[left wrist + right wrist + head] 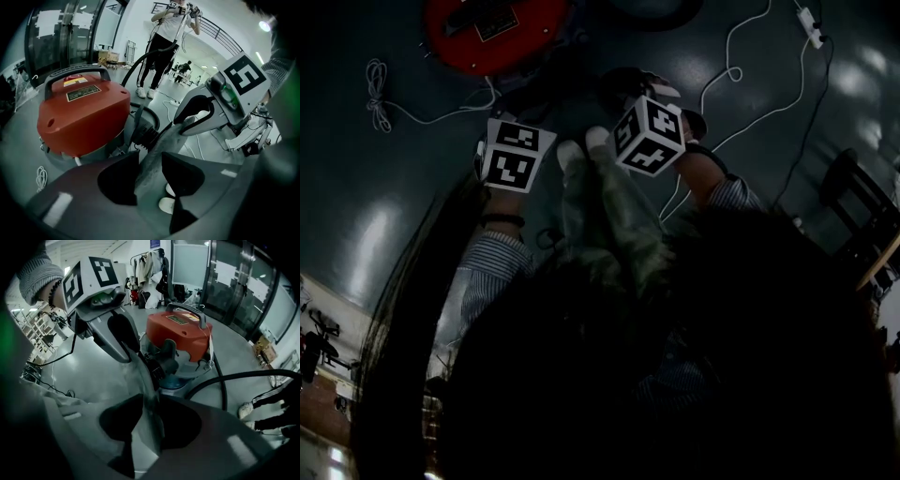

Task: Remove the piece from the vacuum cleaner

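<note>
- Dark, glossy floor [412, 216] fills the head view, where we look down past our striped sleeves [492, 267].
- We see the red vacuum cleaner [492, 33] at the top left of that view. In the left gripper view it takes up the left half of the frame, with a black carry handle [77, 74] on top.
- A black hose [220, 380] curves across the lower right of the right gripper view.
- Our left gripper [151, 157] has its jaws set fairly wide, and both press on the grey piece [154, 154] that fills the gap between them.
- Our right gripper [146, 401] grips the same piece a little further along. Its jaws are parted about as wide, and each one touches the piece.
- The grey piece runs from one gripper to the other at the centre of both gripper views. It sits just in front of the cleaner, beside a ribbed black coupling [147, 136]. We cannot tell whether it is joined to that coupling.
- A white cable [731, 66] trails over the floor at the upper right of the head view.
</note>
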`<state>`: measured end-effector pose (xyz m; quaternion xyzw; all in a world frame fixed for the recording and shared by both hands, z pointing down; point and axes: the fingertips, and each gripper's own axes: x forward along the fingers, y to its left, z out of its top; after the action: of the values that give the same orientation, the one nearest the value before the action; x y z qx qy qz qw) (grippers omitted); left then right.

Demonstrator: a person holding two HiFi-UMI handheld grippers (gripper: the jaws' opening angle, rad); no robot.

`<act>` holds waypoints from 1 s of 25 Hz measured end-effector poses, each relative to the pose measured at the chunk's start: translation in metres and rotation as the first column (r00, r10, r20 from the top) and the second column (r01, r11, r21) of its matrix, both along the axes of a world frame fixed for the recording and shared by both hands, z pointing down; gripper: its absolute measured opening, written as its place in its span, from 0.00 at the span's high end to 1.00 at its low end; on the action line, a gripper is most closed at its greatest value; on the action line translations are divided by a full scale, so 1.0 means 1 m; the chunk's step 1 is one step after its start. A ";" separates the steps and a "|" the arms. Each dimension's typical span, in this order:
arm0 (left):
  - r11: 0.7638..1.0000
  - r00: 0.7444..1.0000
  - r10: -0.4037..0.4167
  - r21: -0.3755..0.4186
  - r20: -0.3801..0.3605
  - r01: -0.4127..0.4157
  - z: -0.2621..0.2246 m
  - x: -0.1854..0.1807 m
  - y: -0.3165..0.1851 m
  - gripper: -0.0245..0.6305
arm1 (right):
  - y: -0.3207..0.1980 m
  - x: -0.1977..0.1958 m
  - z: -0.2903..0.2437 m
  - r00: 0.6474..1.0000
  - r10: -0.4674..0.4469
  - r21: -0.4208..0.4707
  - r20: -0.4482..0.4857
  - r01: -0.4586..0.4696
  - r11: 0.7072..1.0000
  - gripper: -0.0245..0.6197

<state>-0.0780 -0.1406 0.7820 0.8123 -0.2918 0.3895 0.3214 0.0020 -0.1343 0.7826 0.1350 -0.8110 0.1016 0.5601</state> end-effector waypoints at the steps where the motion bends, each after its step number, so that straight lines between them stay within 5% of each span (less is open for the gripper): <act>1: 1.000 1.000 0.013 0.006 0.001 -0.013 0.004 0.000 0.000 0.71 | -0.002 0.000 0.002 1.000 0.001 -0.001 -0.008 -0.001 1.000 0.80; 11: 0.987 0.988 0.154 -0.044 -0.010 -0.155 0.015 0.009 0.016 0.88 | -0.003 0.000 0.005 1.000 0.007 -0.058 -0.022 -0.009 0.998 0.92; 25: 0.977 0.978 0.188 -0.083 -0.085 -0.195 0.015 0.016 0.047 0.91 | 0.027 0.003 0.001 1.000 0.003 -0.119 -0.001 -0.003 0.993 0.92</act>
<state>-0.0622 -0.0933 0.7974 0.8356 -0.1816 0.4002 0.3296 0.0054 -0.1068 0.7835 0.1028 -0.8030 0.1505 0.5674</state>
